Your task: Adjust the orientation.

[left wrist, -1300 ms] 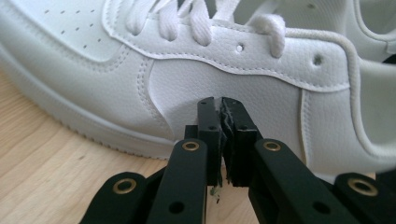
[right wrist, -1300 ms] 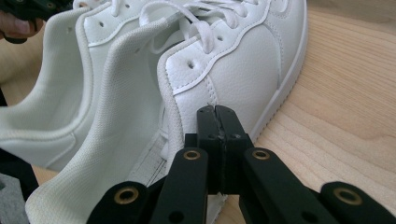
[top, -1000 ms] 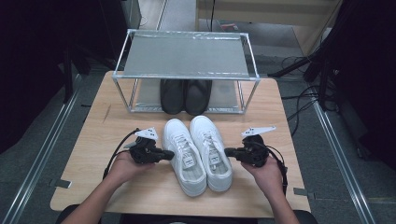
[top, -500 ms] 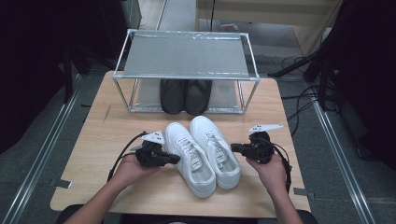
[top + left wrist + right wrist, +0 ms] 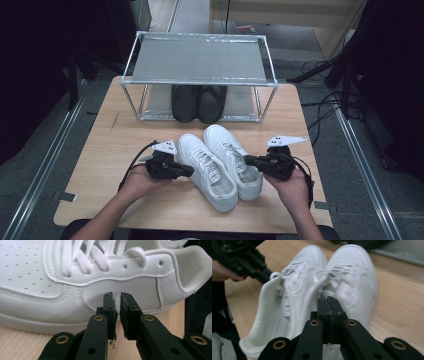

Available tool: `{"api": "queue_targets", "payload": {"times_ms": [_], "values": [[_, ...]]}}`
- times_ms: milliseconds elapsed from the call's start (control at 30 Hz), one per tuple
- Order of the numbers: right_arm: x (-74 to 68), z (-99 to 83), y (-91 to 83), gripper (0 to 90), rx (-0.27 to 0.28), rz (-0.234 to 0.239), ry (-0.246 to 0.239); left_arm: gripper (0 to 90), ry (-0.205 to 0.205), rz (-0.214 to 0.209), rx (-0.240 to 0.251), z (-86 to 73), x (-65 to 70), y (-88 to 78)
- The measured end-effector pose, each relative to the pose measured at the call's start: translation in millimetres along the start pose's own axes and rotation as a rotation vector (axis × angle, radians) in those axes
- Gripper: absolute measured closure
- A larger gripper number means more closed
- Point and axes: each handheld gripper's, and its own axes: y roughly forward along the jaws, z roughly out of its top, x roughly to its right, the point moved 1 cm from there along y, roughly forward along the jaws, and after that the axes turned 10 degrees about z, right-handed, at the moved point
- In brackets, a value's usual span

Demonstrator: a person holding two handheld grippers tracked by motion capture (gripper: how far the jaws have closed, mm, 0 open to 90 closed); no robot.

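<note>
Right now two white shoes sit side by side on the table, squeezed between the two claws. The left claw (image 5: 189, 171) has its tips against the outer side of the left white shoe (image 5: 207, 170). Its jaws have just been opening a little; in the left gripper view a thin gap shows between them, and nothing is in the gap — it holds nothing. The right claw (image 5: 247, 160) is clenched tight with nothing inside, and its tips sit at the outer side of the right white shoe (image 5: 232, 160), near the heel.

It looks like the shoes are being pushed together and lined up. To do this well, both claws should press gently and evenly from each side, low down near the soles, so the shoes slide and do not tip. The left shoe sits a bit closer to the person, so it may need a small push forward to match.

Beyond the claws, past the toes of the white shoes, stands a metal shoe rack (image 5: 200, 60) with a pair of black shoes (image 5: 198, 102) on its low shelf. The table (image 5: 100, 150) is light wood — smooth, so shoes slide easily. Around it the room is dark, with cables on the floor.
</note>
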Motion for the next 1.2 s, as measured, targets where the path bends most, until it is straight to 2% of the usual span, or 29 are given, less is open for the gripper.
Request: {"api": "queue_targets", "payload": {"times_ms": [100,200,300,633,867,1100,1200], "values": [[-9.8,0.3,10.2,90.0,-0.040,0.010,-0.042,81.5,-0.003,0.014,0.003,-0.9,-2.3,-2.5],[-17.6,-0.7,20.0,90.0,-0.092,-0.002,-0.085,79.4,-0.001,0.018,0.002,-1.6,-3.2,-2.4],[-19.4,-0.5,20.9,90.0,-0.090,-0.009,-0.097,78.8,0.007,0.017,-0.003,-1.7,-2.6,-1.3],[-20.4,-0.9,24.8,90.0,-0.082,-0.031,-0.107,76.9,0.019,0.009,-0.025,-2.0,-0.2,2.9],[-20.1,0.9,28.8,90.0,-0.066,-0.040,-0.110,76.0,0.020,0.008,-0.023,-2.1,0.1,3.2],[-17.9,1.5,28.4,90.0,-0.048,-0.022,-0.091,72.5,0.018,0.010,-0.017,-1.9,-1.3,1.1],[-17.1,1.7,25.6,84.3,-0.022,0.001,-0.068,70.6,0.002,0.015,-0.006,-2.1,-4.9,-2.4]]}}
